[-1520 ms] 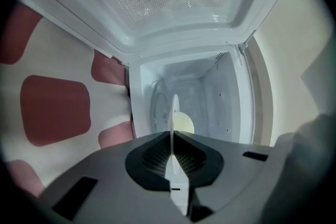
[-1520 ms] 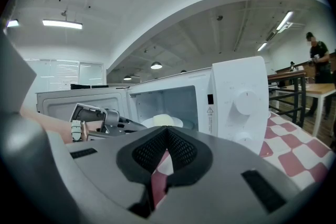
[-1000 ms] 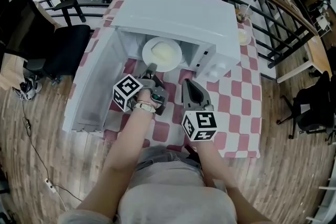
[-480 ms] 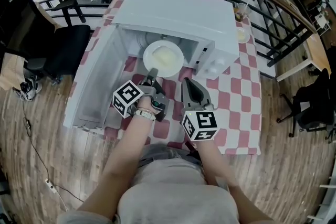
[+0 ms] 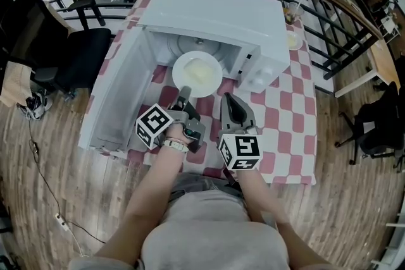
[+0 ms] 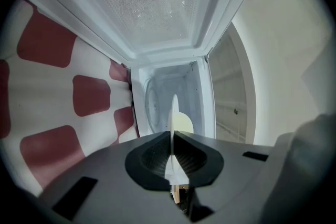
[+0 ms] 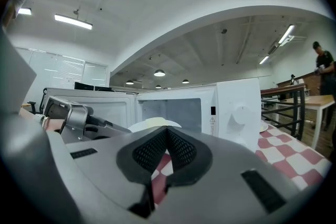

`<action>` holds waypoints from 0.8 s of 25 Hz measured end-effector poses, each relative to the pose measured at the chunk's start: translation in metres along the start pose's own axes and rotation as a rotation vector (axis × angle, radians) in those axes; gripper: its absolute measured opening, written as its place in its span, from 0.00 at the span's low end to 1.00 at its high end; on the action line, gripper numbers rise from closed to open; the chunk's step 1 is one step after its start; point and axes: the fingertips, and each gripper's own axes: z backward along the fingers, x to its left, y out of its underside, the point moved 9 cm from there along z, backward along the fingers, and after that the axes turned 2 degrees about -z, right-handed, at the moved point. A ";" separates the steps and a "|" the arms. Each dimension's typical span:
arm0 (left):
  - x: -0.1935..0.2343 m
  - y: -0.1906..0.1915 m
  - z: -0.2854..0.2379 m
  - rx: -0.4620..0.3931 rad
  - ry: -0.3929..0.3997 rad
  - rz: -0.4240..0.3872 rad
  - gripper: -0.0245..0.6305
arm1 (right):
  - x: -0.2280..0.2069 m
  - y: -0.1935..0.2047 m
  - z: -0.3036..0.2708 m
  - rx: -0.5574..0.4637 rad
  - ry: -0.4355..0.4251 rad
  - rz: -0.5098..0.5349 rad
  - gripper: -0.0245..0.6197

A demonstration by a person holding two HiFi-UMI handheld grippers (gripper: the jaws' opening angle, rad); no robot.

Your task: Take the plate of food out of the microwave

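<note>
At the open mouth of the microwave, the plate of food sits mostly outside, its near rim pinched in the jaws of the left gripper. The right gripper waits beside it, jaws pressed together on nothing. What remains, I judge, is drawing the plate clear and setting it on the counter.

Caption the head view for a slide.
Left gripper grips a plate of food at the mouth of the open microwave; right gripper shut alongside.

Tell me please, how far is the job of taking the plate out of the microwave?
Done: the microwave door stands open. In hand: the left gripper is shut on the rim of the plate, which sits at the mouth of the microwave with pale food on it. The right gripper is shut and empty. Left: bring the plate fully clear, likely onto the checked tablecloth.
</note>
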 end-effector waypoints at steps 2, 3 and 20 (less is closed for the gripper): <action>0.000 0.002 0.003 -0.002 0.005 -0.003 0.06 | 0.001 0.002 0.001 0.005 0.004 -0.002 0.08; 0.000 0.002 0.005 -0.002 0.009 -0.006 0.06 | 0.002 0.002 0.001 0.007 0.005 -0.003 0.08; -0.006 0.009 0.020 -0.002 0.057 -0.007 0.06 | 0.008 0.003 0.003 0.017 0.019 0.015 0.08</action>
